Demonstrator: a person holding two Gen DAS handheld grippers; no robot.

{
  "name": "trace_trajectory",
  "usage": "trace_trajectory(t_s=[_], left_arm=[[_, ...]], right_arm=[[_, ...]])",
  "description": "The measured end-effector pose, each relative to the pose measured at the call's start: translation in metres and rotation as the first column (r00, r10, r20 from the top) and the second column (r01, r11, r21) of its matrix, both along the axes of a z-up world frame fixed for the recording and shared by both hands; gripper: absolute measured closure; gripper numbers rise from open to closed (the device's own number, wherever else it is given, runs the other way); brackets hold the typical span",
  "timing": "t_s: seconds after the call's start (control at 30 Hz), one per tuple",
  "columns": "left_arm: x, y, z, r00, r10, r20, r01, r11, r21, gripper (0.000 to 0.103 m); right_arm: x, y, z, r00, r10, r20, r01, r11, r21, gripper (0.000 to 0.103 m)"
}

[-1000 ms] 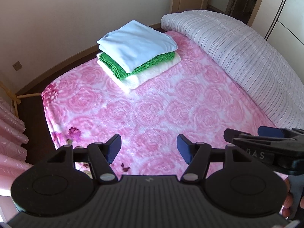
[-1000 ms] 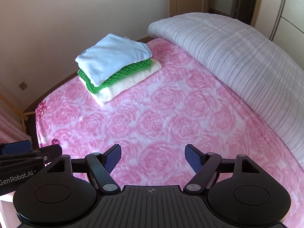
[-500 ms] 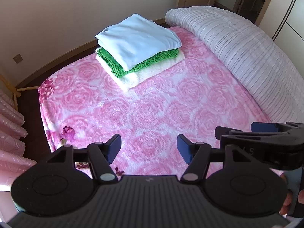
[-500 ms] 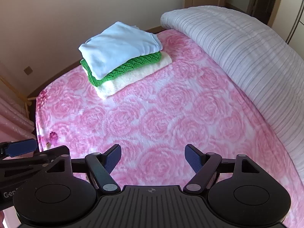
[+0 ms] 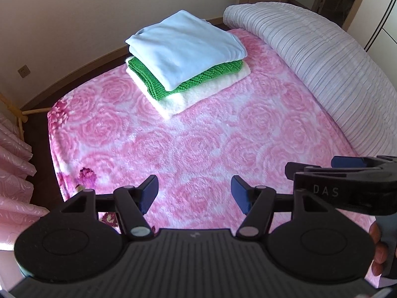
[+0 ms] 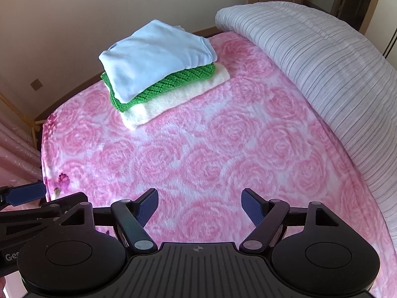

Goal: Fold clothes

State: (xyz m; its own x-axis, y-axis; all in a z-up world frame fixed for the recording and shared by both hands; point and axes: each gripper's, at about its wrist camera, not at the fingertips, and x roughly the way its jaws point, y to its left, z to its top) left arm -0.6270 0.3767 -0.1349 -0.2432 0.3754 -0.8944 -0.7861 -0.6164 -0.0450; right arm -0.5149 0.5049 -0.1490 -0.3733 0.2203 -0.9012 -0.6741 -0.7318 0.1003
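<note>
Both claws are held spread and empty above the near part of the pink rose blanket [image 5: 203, 149]: left gripper [image 5: 194, 191], right gripper [image 6: 199, 204]. A folded stack [image 6: 158, 67] is seen far left: light blue garment [image 5: 183, 47] on green knit [image 5: 206, 79] on cream fleece [image 5: 198, 96]. A striped quilt [image 6: 322, 57] is bunched along the right.

Both wrist cameras look forward and down from the bed's [image 5: 198, 149] near edge, side by side, sharing the far folded stack [image 6: 158, 67] and striped quilt [image 5: 322, 57].

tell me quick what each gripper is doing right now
Left gripper: jaws open, holding nothing.
Right gripper: jaws open, holding nothing.
</note>
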Motion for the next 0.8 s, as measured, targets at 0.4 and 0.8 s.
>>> trace_trajectory(t_s=[0.4,0.8], left_arm=[[-0.023,0.023,-0.015,1.0,0.009,-0.012,-0.01,1.0,-0.02,0.042],[-0.048,0.04,-0.03,1.0,0.024,0.004,-0.024,0.999,-0.045,0.042]], right_arm=[[-0.021,0.024,-0.014,1.0,-0.001,0.011,0.001,1.0,-0.023,0.026],[-0.043,0.039,-0.028,1.0,-0.003,0.031,0.004,0.999,-0.047,0.026]])
